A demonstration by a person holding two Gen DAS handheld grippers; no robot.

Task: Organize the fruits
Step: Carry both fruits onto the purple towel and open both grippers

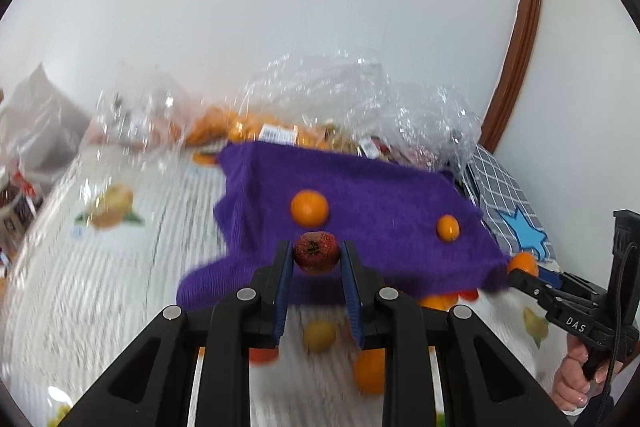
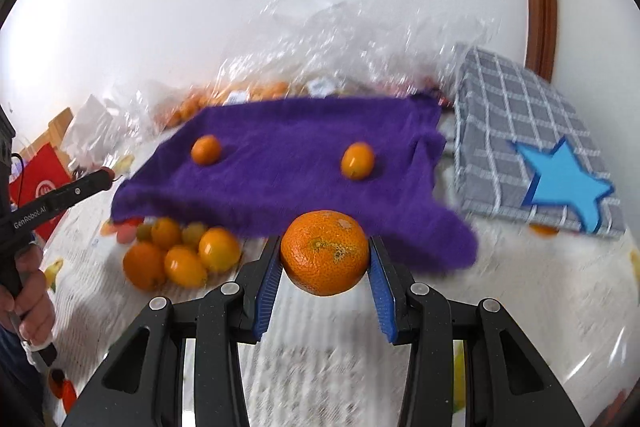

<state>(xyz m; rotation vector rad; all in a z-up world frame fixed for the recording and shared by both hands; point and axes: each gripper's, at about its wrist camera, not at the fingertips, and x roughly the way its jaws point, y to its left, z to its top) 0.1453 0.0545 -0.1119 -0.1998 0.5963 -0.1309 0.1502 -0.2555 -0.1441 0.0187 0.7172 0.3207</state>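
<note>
My left gripper (image 1: 316, 254) is shut on a small dark red bumpy fruit (image 1: 317, 252), held above the near edge of a purple cloth (image 1: 360, 195). Two small orange fruits (image 1: 309, 207) (image 1: 447, 227) lie on that cloth. My right gripper (image 2: 325, 254) is shut on a large mandarin (image 2: 325, 251), held over the cloth's (image 2: 304, 163) near edge. It also shows in the left wrist view (image 1: 520, 269) at the cloth's right corner, holding the mandarin (image 1: 524, 263). A pile of orange and yellow fruits (image 2: 176, 255) lies on the table left of the right gripper.
Clear plastic bags with more fruit (image 1: 248, 127) lie behind the cloth against the white wall. A grey checked cloth with a blue star (image 2: 532, 147) lies to the right. A red bag (image 2: 40, 183) stands at far left. Loose fruits (image 1: 320, 335) lie under the left gripper.
</note>
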